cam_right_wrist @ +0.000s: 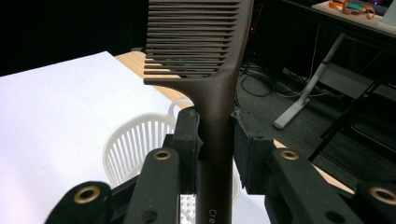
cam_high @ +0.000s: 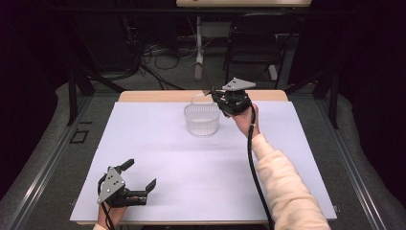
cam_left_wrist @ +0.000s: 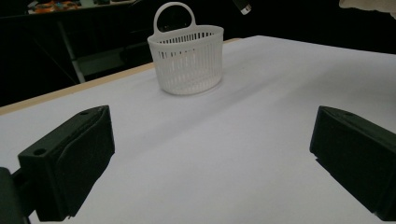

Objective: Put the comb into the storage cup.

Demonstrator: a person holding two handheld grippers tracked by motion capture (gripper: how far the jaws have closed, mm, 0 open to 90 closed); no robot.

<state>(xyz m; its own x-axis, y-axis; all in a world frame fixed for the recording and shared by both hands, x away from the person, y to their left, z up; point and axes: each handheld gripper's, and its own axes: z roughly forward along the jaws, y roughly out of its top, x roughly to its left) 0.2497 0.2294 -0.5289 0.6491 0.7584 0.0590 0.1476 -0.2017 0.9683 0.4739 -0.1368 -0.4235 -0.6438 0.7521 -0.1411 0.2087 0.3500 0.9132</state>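
The right tool (cam_right_wrist: 215, 140) clamps the handle of a dark brown plastic comb (cam_right_wrist: 205, 70), its jaws pressed on either side of the smooth, flat shaft. The comb stands upright between them, held in the air above the far edge of the bench (cam_high: 158, 158), just beside the basket (cam_high: 202, 120). Its teeth are thin, straight and parallel, set along one side of a slightly curved spine; the top of the comb runs off the frame in the right gripper view. Pale letters, "Cre", sit low on the handle, and the rest of the word is cut off.

The basket is white plastic, oval, with slender vertical slats and a loop handle at its rim. It stands upright on the matte white sheet covering the bench, whose wooden edge shows at the far side.

The left tool (cam_high: 141, 178) lies near the front left corner, jaws spread wide with nothing between them.
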